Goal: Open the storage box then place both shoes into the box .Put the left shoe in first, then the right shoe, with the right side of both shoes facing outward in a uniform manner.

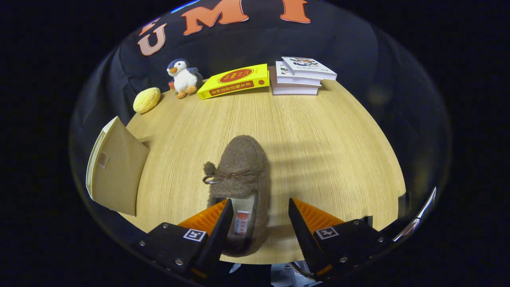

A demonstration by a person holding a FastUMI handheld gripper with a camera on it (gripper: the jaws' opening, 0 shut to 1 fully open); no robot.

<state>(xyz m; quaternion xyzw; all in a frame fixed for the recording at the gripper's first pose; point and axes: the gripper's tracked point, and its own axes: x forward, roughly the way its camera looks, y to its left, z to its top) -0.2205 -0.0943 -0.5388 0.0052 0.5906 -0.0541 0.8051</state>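
Observation:
A brown fuzzy slipper [241, 175] with a thin bow and a small pompom lies on the wooden table [318, 139], toe pointing away from me. Its heel end and pale lining sit between my fingers, nearer the left one. My gripper [259, 207] is open; a wide gap of bare table separates the slipper from the right finger. Whether the left finger touches the slipper's edge I cannot tell. The beige storage box [115, 171] stands to the left of the slipper, its flat side with a small tab toward me.
Along the table's far edge sit a yellow round cushion [146, 99], a penguin plush [184, 77], a yellow book [235, 81] and a stack of white books [301, 75]. Black cloth hangs behind them.

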